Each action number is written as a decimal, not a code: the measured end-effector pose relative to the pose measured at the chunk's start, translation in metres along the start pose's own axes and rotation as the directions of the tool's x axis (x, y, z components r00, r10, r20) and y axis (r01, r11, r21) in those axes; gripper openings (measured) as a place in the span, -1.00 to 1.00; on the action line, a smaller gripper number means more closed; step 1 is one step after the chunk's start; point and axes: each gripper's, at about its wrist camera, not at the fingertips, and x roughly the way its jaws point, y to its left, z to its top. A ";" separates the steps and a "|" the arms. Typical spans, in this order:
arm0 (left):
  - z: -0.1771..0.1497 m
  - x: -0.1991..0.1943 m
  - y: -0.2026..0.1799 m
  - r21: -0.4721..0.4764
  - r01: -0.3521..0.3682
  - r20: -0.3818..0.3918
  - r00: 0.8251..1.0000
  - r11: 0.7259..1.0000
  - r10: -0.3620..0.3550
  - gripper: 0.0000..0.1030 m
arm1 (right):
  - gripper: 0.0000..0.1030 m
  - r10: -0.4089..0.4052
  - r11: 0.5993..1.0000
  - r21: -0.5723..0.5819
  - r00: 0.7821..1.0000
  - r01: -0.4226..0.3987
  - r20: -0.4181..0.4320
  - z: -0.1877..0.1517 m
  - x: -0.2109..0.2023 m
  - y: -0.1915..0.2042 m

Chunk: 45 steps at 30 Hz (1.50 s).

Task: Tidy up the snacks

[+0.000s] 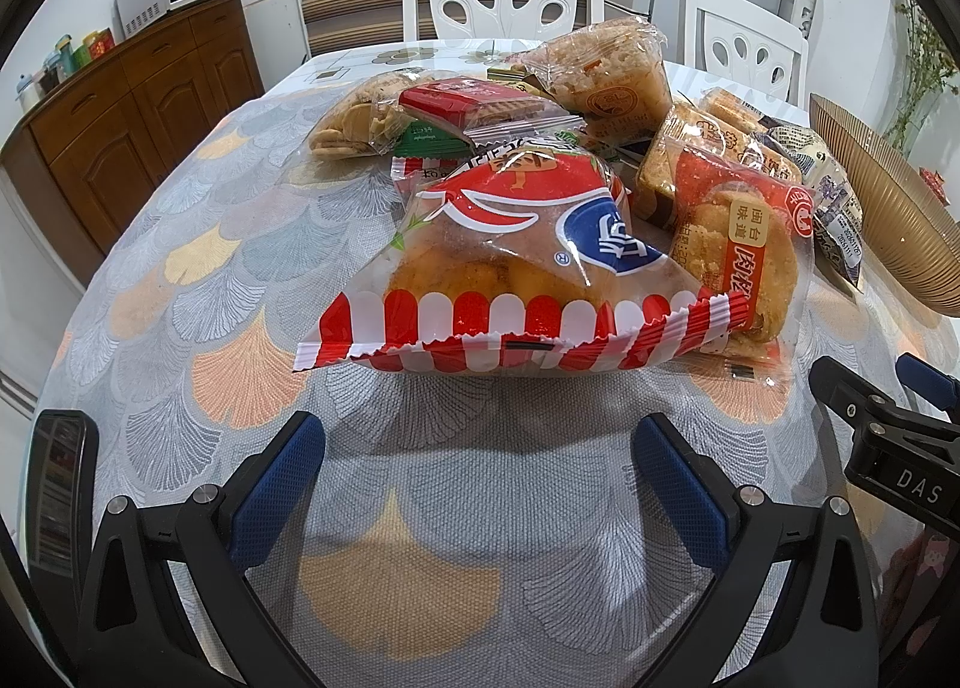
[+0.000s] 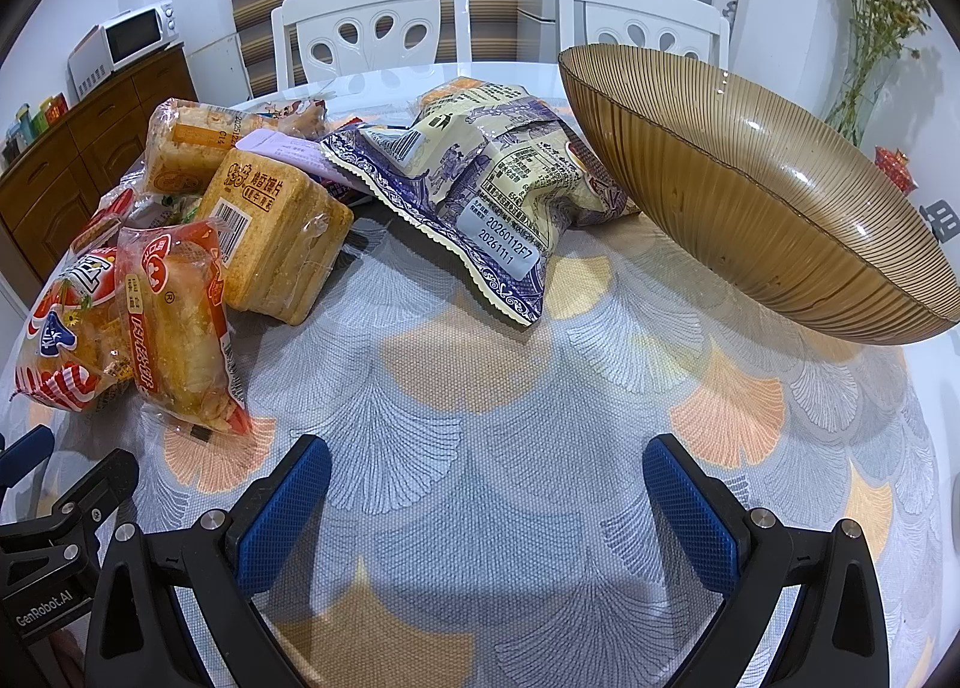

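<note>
Facing the heaped snacks on the fan-patterned tablecloth (image 1: pixel 240 244), both the left gripper (image 1: pixel 480 484) and right gripper (image 2: pixel 486 499) stood spread and empty; the light, crinkly red-and-white striped pastry packet (image 1: pixel 516 268) probably suited a hold on its crimped seam

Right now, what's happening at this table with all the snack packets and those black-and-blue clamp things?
A person is holding two hand-held grippers over a patterned tablecloth, about to sort snacks. The left gripper and the right gripper are both open and empty, touching nothing. A pile of wrapped snacks lies ahead; the nearest is a red-and-white striped bag. To the right, beside the pile, stands a ribbed amber bowl, with nothing visible inside. No packet appears to have been sorted yet.
</note>
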 end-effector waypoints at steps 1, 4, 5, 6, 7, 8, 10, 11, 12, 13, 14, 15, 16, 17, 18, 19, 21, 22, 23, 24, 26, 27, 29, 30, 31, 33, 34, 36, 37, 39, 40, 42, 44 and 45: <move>0.000 0.000 0.000 0.001 -0.001 0.000 1.000 1.000 0.001 1.00 | 1.00 -0.001 1.000 -0.001 1.000 0.001 0.000 0.000 0.000 0.000; 0.001 -0.003 0.005 0.001 -0.002 0.000 1.000 1.000 0.002 1.00 | 1.00 -0.002 1.000 -0.002 1.000 0.002 0.000 0.001 -0.002 -0.001; 0.001 -0.003 0.004 0.001 -0.002 -0.001 1.000 1.000 0.002 1.00 | 1.00 -0.002 1.000 -0.001 1.000 0.002 -0.002 0.001 -0.001 -0.002; 0.001 -0.004 0.004 0.004 -0.002 -0.008 1.000 1.000 0.002 1.00 | 1.00 0.000 1.000 -0.002 1.000 0.000 -0.011 0.001 -0.001 -0.001; 0.002 -0.004 0.004 0.011 0.001 -0.019 1.000 1.000 0.000 1.00 | 1.00 0.000 1.000 -0.009 1.000 0.000 -0.029 0.001 -0.001 0.001; 0.003 -0.004 0.003 0.024 0.008 -0.043 0.999 1.000 -0.007 1.00 | 1.00 0.000 1.000 -0.016 0.999 -0.001 -0.053 0.000 -0.004 0.000; 0.005 -0.005 0.003 0.058 0.019 -0.096 0.995 0.998 -0.014 1.00 | 1.00 0.011 1.000 -0.020 0.995 -0.013 -0.098 0.002 -0.005 -0.001; 0.007 -0.007 0.003 0.093 0.024 -0.132 0.991 0.995 -0.012 1.00 | 1.00 0.023 0.999 -0.026 0.992 -0.026 -0.125 0.003 -0.005 -0.002; 0.009 -0.008 0.003 0.127 0.023 -0.160 0.987 0.992 -0.003 1.00 | 1.00 0.035 0.999 -0.031 0.989 -0.040 -0.146 0.004 -0.006 -0.003; 0.013 -0.011 0.001 0.173 0.014 -0.184 0.983 0.985 0.018 0.99 | 0.98 0.050 0.998 -0.036 0.983 -0.057 -0.175 0.006 -0.007 -0.004; 0.016 -0.013 0.001 0.199 0.007 -0.187 0.982 0.980 0.031 0.98 | 0.91 0.065 0.997 -0.034 0.979 -0.072 -0.191 0.008 -0.010 -0.004; 0.021 -0.019 0.001 0.234 -0.005 -0.178 0.983 0.972 0.048 0.98 | 0.87 0.098 0.994 -0.020 0.975 -0.104 -0.198 0.012 -0.014 -0.004; 0.025 -0.025 0.001 0.252 -0.011 -0.166 0.985 0.968 0.055 0.98 | 0.82 0.123 0.992 -0.008 0.973 -0.127 -0.196 0.018 -0.018 -0.004; 0.031 -0.033 0.002 0.269 -0.007 -0.151 0.987 0.963 0.049 0.98 | 0.82 0.160 0.987 0.008 0.969 -0.161 -0.186 0.024 -0.024 -0.004; 0.039 -0.040 0.003 0.275 0.019 -0.147 0.989 0.961 0.023 0.99 | 0.82 0.189 0.982 0.019 0.966 -0.188 -0.177 0.029 -0.029 -0.002; 0.044 -0.044 0.005 0.270 0.042 -0.153 0.988 0.962 -0.001 0.99 | 0.82 0.219 0.976 0.027 0.961 -0.217 -0.170 0.035 -0.034 0.001; 0.059 -0.047 0.011 0.229 0.109 -0.189 0.980 0.967 -0.066 0.99 | 0.82 0.280 0.960 0.033 0.946 -0.278 -0.166 0.049 -0.042 0.010; 0.070 -0.046 0.018 0.179 0.159 -0.222 0.968 0.971 -0.118 0.99 | 0.82 0.301 0.954 0.037 0.939 -0.299 -0.167 0.054 -0.043 0.014; 0.075 -0.042 0.021 0.147 0.192 -0.239 0.959 0.970 -0.153 0.99 | 0.82 0.339 0.941 0.048 0.926 -0.336 -0.167 0.060 -0.045 0.018; 0.081 -0.037 0.025 0.108 0.234 -0.262 0.944 0.966 -0.199 0.99 | 0.82 0.368 0.930 0.060 0.914 -0.363 -0.169 0.065 -0.046 0.022; 0.090 -0.026 0.029 0.056 0.276 -0.292 0.924 0.960 -0.249 0.99 | 0.82 0.392 0.920 0.081 0.900 -0.384 -0.191 0.071 -0.039 0.032; 0.092 -0.019 0.029 0.042 0.283 -0.309 0.916 0.958 -0.257 0.99 | 0.81 0.403 0.915 0.112 0.893 -0.387 -0.204 0.073 -0.033 0.034; 0.096 -0.007 0.028 0.021 0.281 -0.335 0.906 0.959 -0.258 0.99 | 0.79 0.427 0.903 0.163 0.873 -0.397 -0.236 0.075 -0.019 0.035; 0.096 -0.001 0.027 0.016 0.268 -0.342 0.907 0.963 -0.247 0.99 | 0.75 0.441 0.895 0.193 0.861 -0.401 -0.256 0.074 -0.013 0.035; 0.095 0.004 0.026 0.020 0.257 -0.348 0.908 0.966 -0.234 0.99 | 0.59 0.452 0.889 0.218 0.848 -0.403 -0.276 0.074 -0.005 0.035; 0.092 0.011 0.021 0.029 0.258 -0.365 0.902 0.966 -0.230 0.99 | 0.23 0.485 0.870 0.267 0.814 -0.414 -0.318 0.073 0.010 0.039; 0.090 0.013 0.020 0.026 0.267 -0.372 0.897 0.963 -0.239 0.95 | -0.06 0.504 0.859 0.289 0.799 -0.423 -0.328 0.071 0.013 0.039; 0.087 0.015 0.016 0.002 0.325 -0.373 0.878 0.946 -0.300 0.55 | -0.13 0.527 0.843 0.318 0.788 -0.434 -0.320 0.067 0.015 0.037; 0.085 0.013 0.014 -0.018 0.363 -0.375 0.861 0.932 -0.343 0.37 | -0.24 0.536 0.837 0.324 0.782 -0.442 -0.317 0.066 0.013 0.036; 0.088 0.011 0.011 -0.002 0.351 -0.365 0.871 0.936 -0.328 0.30 | -0.27 0.544 0.831 0.326 0.779 -0.451 -0.311 0.063 0.008 0.030; 0.086 0.008 0.008 0.018 0.347 -0.358 0.878 0.938 -0.318 0.22 | -0.30 0.548 0.828 0.331 0.777 -0.452 -0.310 0.061 0.008 0.025; 0.083 0.002 0.006 0.022 0.353 -0.349 0.880 0.936 -0.323 0.09 | -0.35 0.564 0.816 0.347 0.769 -0.462 -0.301 0.061 0.007 0.019; 0.082 -0.003 0.009 0.000 0.365 -0.346 0.873 0.931 -0.342 0.02 | -0.37 0.581 0.801 0.365 0.762 -0.475 -0.284 0.062 0.006 0.011; 0.082 -0.005 0.011 -0.015 0.375 -0.345 0.868 0.927 -0.357 0.01 | -0.37 0.589 0.794 0.369 0.761 -0.483 -0.272 0.063 0.003 0.008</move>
